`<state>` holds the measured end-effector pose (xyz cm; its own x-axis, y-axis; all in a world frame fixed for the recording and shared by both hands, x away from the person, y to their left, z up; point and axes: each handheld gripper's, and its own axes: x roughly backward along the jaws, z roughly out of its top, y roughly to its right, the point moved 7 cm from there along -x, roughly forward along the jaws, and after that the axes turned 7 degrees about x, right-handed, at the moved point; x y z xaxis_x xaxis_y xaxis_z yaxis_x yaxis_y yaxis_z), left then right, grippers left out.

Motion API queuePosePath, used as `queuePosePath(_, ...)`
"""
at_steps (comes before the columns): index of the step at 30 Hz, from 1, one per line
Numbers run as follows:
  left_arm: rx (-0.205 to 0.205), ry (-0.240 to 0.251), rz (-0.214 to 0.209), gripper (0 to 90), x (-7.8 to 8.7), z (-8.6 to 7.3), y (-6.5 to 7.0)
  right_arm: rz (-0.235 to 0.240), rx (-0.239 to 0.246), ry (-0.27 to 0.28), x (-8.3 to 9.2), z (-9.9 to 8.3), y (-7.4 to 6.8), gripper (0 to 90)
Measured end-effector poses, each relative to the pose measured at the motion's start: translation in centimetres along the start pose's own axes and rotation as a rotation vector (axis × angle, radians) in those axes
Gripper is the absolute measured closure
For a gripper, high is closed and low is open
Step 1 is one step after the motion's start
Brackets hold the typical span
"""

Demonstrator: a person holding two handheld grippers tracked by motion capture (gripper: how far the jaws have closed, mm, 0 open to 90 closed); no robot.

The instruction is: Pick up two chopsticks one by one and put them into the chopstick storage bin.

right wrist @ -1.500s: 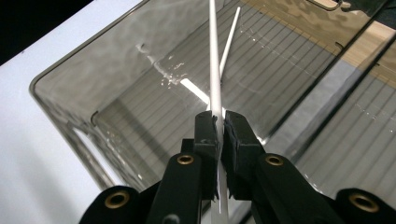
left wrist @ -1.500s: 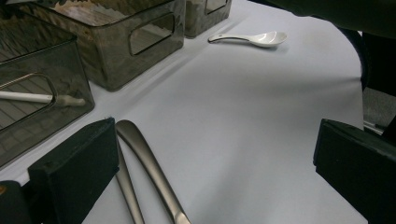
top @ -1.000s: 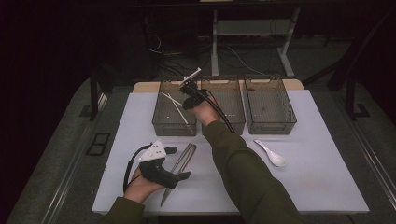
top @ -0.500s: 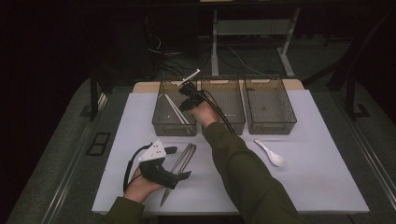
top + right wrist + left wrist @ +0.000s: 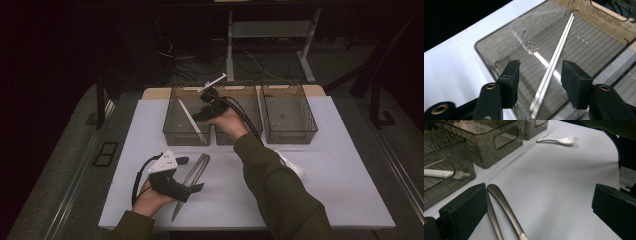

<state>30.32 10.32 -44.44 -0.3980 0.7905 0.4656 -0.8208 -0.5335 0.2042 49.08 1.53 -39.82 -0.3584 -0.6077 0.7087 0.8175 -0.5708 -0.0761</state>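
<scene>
Two white chopsticks (image 5: 554, 62) lie slanted on the ribbed floor of the left smoked-plastic bin (image 5: 186, 138). My right gripper (image 5: 541, 65) hovers just above them; its jaws have just been opening and the pads stand clear on either side. The high view has this right gripper (image 5: 199, 116) over the divide between the left and middle bins, with the chopsticks (image 5: 188, 117) beside it. At the near left my left gripper (image 5: 189, 174) rests open on the white mat. Metal tongs (image 5: 504, 207) lie between its jaws, close to the left pad (image 5: 466, 210).
A middle bin (image 5: 252, 97) and a right bin (image 5: 290, 136) stand in the same row at the back of the mat. A white spoon (image 5: 294, 169) lies right of my right sleeve, also in the left gripper view as the spoon (image 5: 559, 140). Dark floor surrounds the table.
The right gripper has pulled back a little toward me above the left bin. The chopsticks lie in that bin. The left gripper and tongs have stayed put.
</scene>
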Motion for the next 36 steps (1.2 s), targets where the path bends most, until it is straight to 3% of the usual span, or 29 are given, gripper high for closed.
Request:
queuePosePath(7,-0.004,-0.005,0.003,0.0,-0.1,-0.1,-0.1,0.017,0.018,0.052,2.4,-1.4,0.2,42.7)
queuePosePath(17,0.005,-0.002,0.001,0.0,-0.2,-0.1,-0.3,0.050,0.046,0.086,5.6,-3.5,0.2,39.3)
queuePosePath(24,0.002,-0.014,0.009,0.0,-0.2,-0.2,-0.1,0.067,0.069,0.114,7.7,-5.8,-0.3,37.9)
queuePosePath(36,0.003,-0.008,0.014,0.0,-0.3,-0.1,0.0,0.089,0.068,0.161,10.8,-9.6,-1.2,36.6)
